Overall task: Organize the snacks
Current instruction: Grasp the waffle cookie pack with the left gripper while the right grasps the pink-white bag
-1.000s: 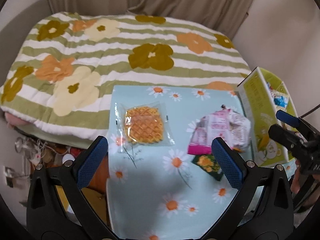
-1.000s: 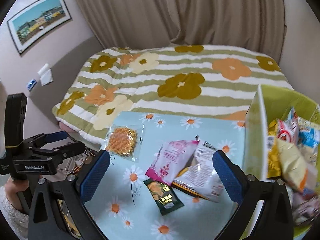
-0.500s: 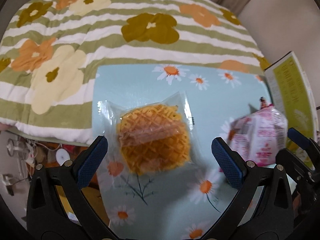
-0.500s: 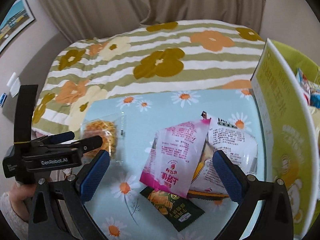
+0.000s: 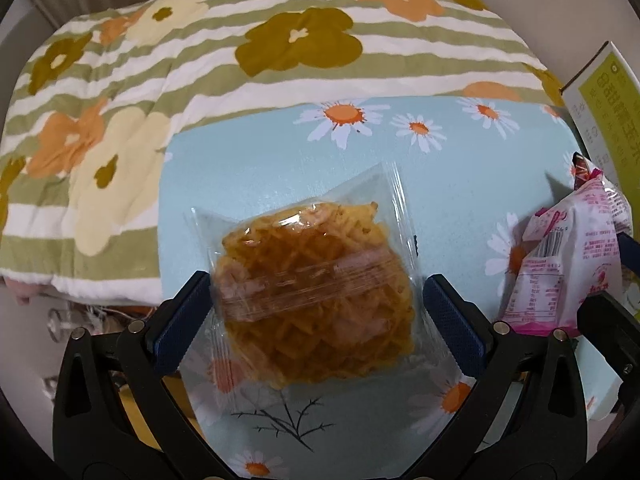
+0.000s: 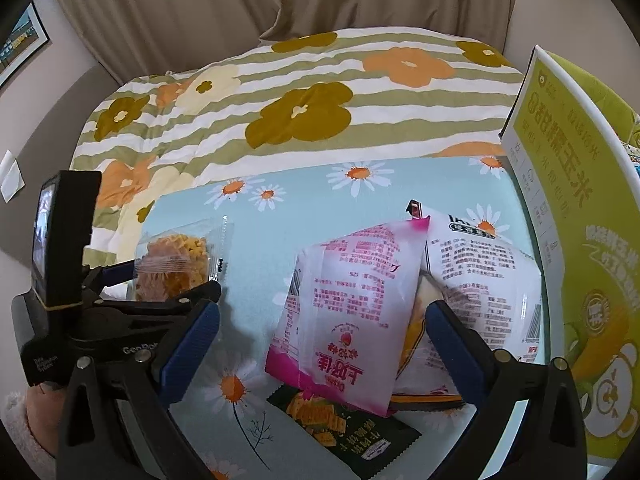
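Observation:
A round golden waffle snack in a clear wrapper (image 5: 316,300) lies on the daisy-print cloth (image 5: 280,168). My left gripper (image 5: 318,322) is open and straddles it, one blue pad on each side of the packet. In the right wrist view the same waffle snack (image 6: 176,264) sits between the left gripper's fingers (image 6: 192,296). My right gripper (image 6: 320,344) is open over a pink and white packet (image 6: 348,304), which leans on a larger white packet (image 6: 484,280). A dark green packet (image 6: 348,428) lies partly under them.
A yellow-green cardboard box (image 6: 576,220) stands at the cloth's right edge, also in the left wrist view as the box (image 5: 608,112). A striped flowered quilt (image 6: 304,92) lies beyond the cloth, with curtains behind. A hand (image 6: 36,412) holds the left gripper.
Both grippers have moved forward and down toward the cloth. The left one now straddles the waffle snack; the right one has closed in on the pink packet. Neither has shut.

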Motion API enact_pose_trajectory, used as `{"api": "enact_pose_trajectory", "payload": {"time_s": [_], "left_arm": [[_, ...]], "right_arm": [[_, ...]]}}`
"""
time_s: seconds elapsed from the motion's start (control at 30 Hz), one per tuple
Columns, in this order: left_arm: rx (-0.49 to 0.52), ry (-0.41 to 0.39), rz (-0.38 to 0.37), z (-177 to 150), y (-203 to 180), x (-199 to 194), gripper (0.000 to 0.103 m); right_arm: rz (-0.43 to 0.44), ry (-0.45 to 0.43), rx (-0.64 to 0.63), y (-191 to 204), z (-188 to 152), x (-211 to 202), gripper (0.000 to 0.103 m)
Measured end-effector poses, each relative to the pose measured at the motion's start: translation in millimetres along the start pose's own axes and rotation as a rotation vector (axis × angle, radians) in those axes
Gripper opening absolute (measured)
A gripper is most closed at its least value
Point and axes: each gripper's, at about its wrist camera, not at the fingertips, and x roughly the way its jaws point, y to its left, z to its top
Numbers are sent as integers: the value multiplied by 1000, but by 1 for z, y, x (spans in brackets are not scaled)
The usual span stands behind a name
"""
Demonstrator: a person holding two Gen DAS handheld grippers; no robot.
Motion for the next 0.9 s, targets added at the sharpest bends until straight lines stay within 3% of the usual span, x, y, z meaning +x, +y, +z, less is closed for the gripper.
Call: {"api": "enact_pose_trajectory", "payload": {"time_s": [0.2,0.37,0.7,0.9], "left_arm": [[22,-16,-16,-4,3,1,102],[55,-17,-35,-7,9,-5,91],[73,-30,-101,-12,17,-14,84],[45,-47,-139,-15,21,-23,84]], "right_arm": [[-19,-3,4,2,0,9,102],[-52,-3,16,1,-2,19,102],[-90,-19,25,1,-6,28,101],[-115,-4,-19,5,-8,39,89]]}}
